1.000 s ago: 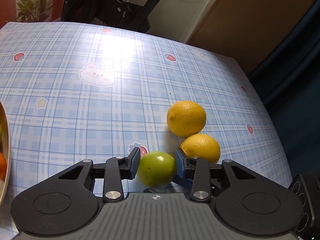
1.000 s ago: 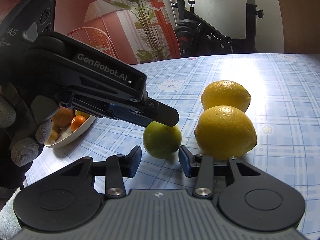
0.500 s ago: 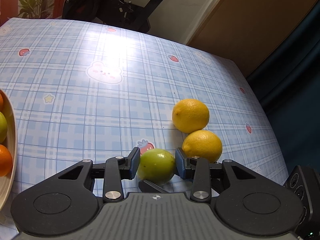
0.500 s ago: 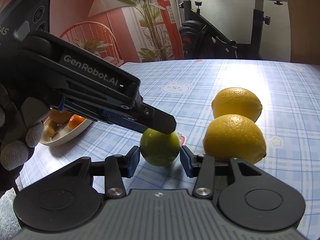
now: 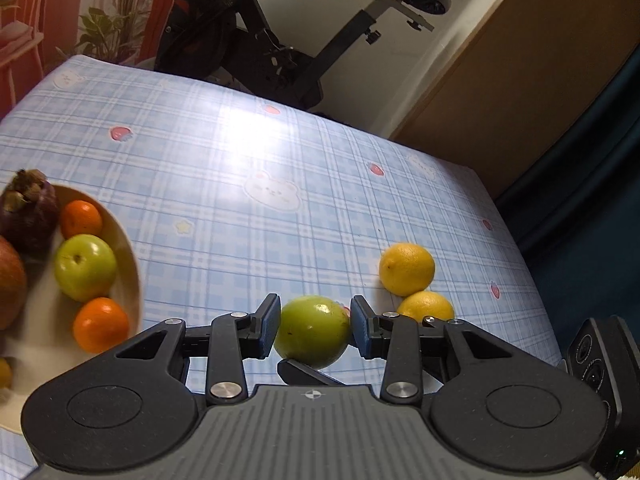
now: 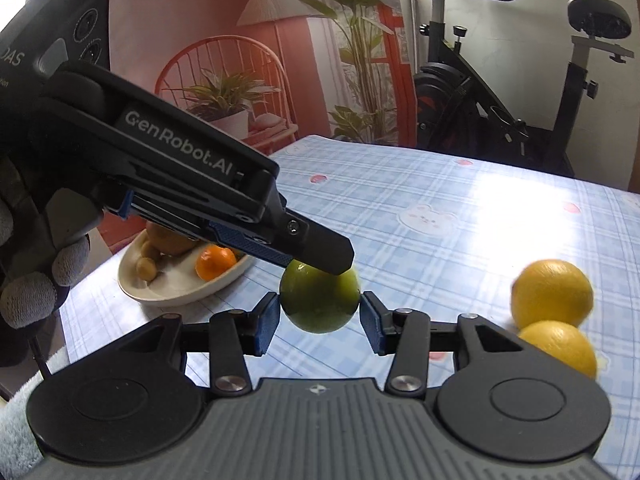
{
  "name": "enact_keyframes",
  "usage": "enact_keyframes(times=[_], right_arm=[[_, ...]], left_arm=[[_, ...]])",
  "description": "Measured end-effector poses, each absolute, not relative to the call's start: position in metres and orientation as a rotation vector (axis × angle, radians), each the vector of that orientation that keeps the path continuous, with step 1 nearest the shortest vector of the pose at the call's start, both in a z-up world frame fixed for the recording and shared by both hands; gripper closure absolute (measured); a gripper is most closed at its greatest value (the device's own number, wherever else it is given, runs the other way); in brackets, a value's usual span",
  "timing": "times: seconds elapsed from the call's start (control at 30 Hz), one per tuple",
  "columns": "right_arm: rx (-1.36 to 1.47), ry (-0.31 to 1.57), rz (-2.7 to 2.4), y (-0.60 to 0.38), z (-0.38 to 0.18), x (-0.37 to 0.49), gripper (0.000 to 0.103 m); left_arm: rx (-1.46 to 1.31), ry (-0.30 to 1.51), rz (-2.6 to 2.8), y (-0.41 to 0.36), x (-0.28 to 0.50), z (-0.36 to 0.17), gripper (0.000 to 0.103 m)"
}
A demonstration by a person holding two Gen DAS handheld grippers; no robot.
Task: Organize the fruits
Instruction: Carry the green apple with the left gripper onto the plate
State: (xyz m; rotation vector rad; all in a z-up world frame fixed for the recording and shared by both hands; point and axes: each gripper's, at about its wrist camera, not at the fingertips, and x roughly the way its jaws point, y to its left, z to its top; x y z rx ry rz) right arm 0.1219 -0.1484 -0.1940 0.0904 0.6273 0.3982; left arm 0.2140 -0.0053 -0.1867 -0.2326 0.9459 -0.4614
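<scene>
My left gripper (image 5: 314,326) is shut on a green lime (image 5: 313,332) and holds it above the table. The lime also shows in the right wrist view (image 6: 319,300), under the left gripper's finger (image 6: 320,250). My right gripper (image 6: 319,322) is open, its pads on either side of the lime with small gaps. Two yellow lemons (image 5: 407,269) (image 5: 426,306) lie together on the blue checked tablecloth, to the right; they also show in the right wrist view (image 6: 552,294) (image 6: 560,346). A cream fruit bowl (image 5: 130,276) is at the left.
The bowl (image 6: 168,294) holds a green apple (image 5: 85,266), oranges (image 5: 101,324), a mangosteen (image 5: 28,210) and other fruit. An exercise bike (image 5: 280,40) stands behind the table. The table's right edge drops off near a dark curtain (image 5: 592,240).
My left gripper has lifted the lime off the table and moved it left, toward the bowl. The right gripper followed alongside; the lemons stayed put.
</scene>
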Motion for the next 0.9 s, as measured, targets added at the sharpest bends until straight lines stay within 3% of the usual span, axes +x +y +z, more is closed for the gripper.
enact_keyframes(times=[0.33, 0.9], right_arm=[[-0.009, 0.61, 0.576, -0.054, -0.18, 0.186, 0.056], [-0.16, 0.655, 0.628, -0.002, -0.204, 0.227, 0.056]], left_arm=[[-0.298, 0.898, -0.321, 0.096, 0.228, -0.164, 0.063], [-0.341, 0.897, -0.229, 0.129, 0.255, -0.185, 0.063]])
